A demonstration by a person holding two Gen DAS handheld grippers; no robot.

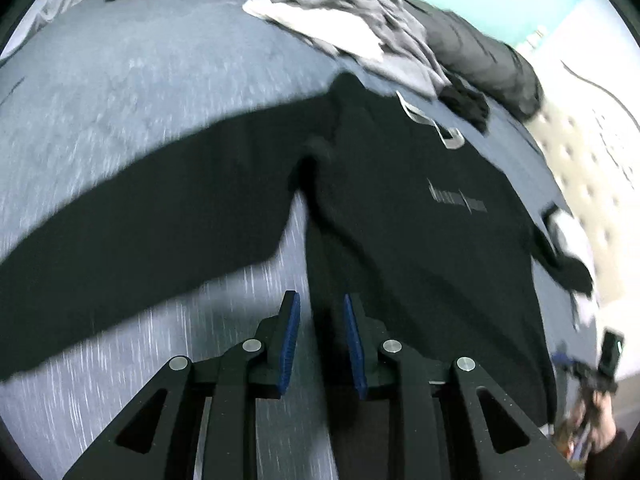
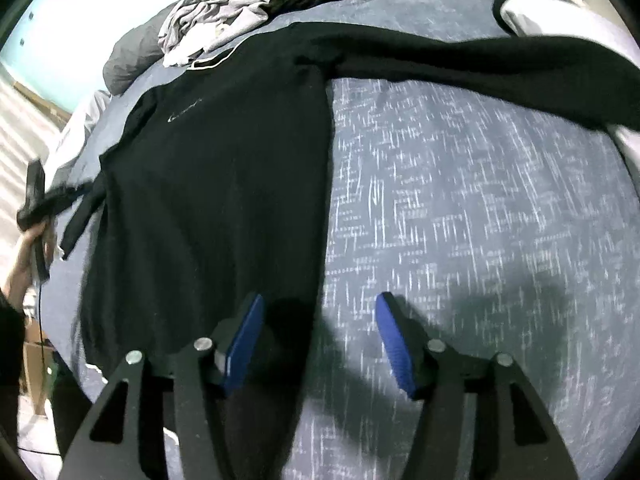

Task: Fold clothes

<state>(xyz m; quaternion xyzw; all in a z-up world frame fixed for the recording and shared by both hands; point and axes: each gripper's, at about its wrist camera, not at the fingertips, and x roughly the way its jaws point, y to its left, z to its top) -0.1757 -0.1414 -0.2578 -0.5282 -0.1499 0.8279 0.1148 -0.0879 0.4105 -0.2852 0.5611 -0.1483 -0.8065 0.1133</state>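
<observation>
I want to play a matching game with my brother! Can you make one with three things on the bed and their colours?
Things:
1. long-sleeved shirt
2. bedspread
3. crumpled garment on the pile

Colours:
A. blue-grey with white flecks
B. light grey
C. black

Right pairs: 1-C, 2-A, 3-B
</observation>
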